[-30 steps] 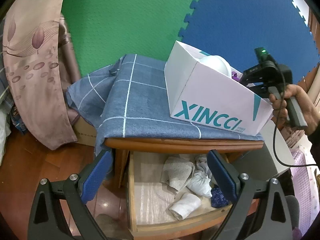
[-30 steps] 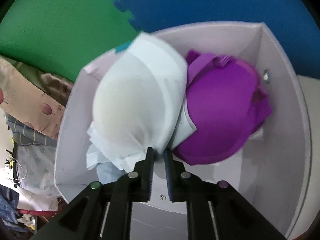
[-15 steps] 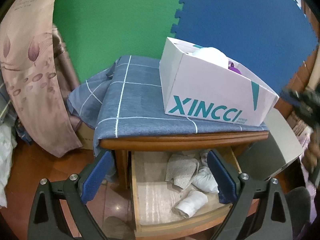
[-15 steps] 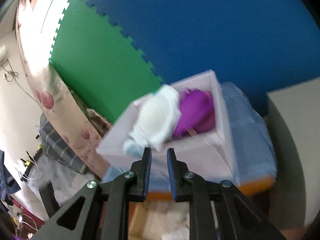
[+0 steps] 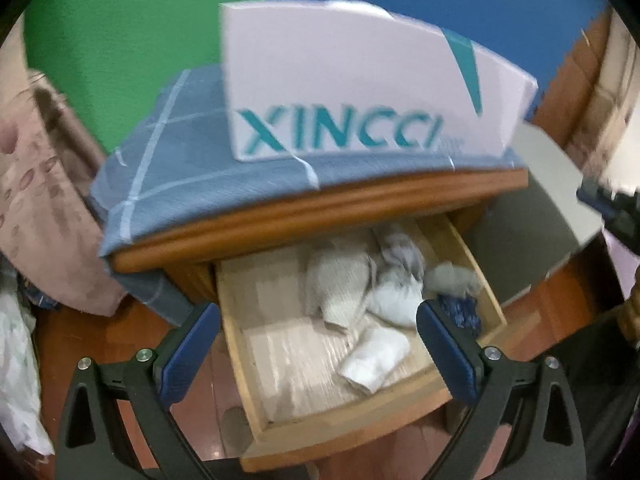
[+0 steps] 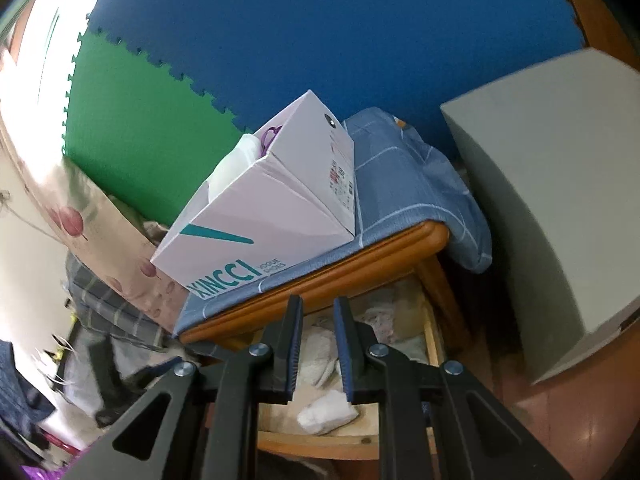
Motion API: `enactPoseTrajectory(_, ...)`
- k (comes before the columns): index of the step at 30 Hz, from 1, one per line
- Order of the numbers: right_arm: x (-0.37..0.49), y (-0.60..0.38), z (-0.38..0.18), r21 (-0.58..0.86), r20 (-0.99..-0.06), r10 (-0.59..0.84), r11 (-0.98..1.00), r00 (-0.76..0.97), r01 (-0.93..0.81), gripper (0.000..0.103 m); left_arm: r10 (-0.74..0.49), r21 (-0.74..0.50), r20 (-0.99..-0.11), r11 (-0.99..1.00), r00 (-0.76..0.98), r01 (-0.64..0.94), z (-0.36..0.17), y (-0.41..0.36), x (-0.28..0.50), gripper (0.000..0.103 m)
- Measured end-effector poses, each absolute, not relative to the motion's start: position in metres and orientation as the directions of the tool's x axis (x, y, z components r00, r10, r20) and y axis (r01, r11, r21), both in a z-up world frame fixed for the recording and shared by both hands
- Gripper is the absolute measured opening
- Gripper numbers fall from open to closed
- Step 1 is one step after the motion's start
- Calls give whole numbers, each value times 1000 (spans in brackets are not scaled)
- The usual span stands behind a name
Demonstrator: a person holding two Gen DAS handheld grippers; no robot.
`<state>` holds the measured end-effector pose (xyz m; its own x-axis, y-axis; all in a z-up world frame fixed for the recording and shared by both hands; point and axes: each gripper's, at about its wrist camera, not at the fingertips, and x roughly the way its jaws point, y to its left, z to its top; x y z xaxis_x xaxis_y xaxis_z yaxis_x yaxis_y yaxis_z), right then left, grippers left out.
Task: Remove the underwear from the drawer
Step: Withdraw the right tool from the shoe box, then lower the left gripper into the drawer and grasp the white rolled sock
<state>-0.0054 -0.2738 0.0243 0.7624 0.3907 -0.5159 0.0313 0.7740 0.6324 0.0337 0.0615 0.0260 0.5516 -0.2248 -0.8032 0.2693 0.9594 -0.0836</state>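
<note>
Drawer (image 5: 256,364) open under worktop, underwear (image 5: 376,360) heaped along right side; white roll nearest front edge, long axis slanting front-right. Left tongs (image 5: 318,350) spread wide, empty, straddling drawer. Right tongs (image 6: 318,350) narrowly parted, empty, hovering above pile, look nearer
</note>
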Motion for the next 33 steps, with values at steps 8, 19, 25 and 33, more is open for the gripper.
enactPoseTrajectory(8,-15,-281,28,657,-493,409,753,768,21,18,-177,-7,-900,920,399,392,-14,10,41,97)
enactPoseTrajectory(19,-20,-290,27,702,-459,455,712,763,-3,18,-91,-40,-989,920,113,390,-91,-31,76,97)
enactPoseTrajectory(25,-22,-293,28,719,-441,477,695,760,-19,18,-72,-57,-997,945,36,322,-116,-30,91,97)
enactPoseTrajectory(33,-25,-298,28,747,-412,501,665,761,-34,18,-16,-48,-995,932,-94,358,-151,-43,97,97)
